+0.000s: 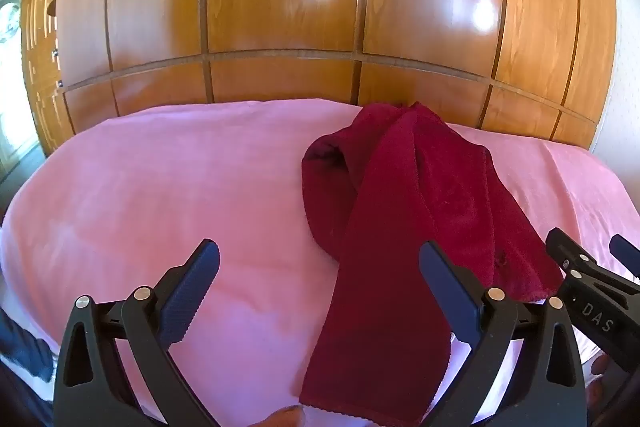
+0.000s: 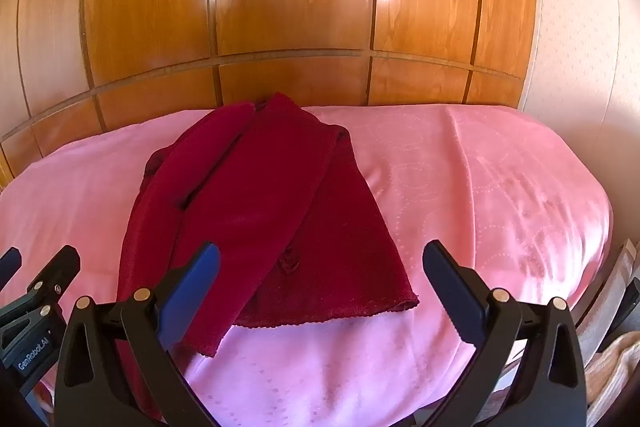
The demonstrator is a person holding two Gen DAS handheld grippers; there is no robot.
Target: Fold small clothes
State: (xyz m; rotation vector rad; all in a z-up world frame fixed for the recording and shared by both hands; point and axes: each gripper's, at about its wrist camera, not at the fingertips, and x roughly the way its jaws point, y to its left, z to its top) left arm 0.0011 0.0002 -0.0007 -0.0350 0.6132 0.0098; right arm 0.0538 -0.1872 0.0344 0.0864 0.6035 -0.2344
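A dark red garment (image 1: 400, 211) lies rumpled on the pink bed cover (image 1: 160, 187), its long strip running down toward the near edge. My left gripper (image 1: 320, 267) hovers open above the cover, the strip's lower part lying below and between its fingers without touching them. In the right wrist view the same garment (image 2: 256, 203) is spread in overlapping layers, hem toward me. My right gripper (image 2: 320, 267) is open over the hem, with nothing pressed between its pads. Each gripper shows at the edge of the other's view: right gripper (image 1: 592, 267), left gripper (image 2: 36, 275).
A glossy wooden panelled wardrobe (image 1: 320, 7) rises right behind the bed. A pale wall (image 2: 576, 47) stands at the right. Striped fabric (image 2: 616, 355) sits beside the bed's right edge. A fingertip (image 1: 288, 417) shows at the bottom of the left wrist view.
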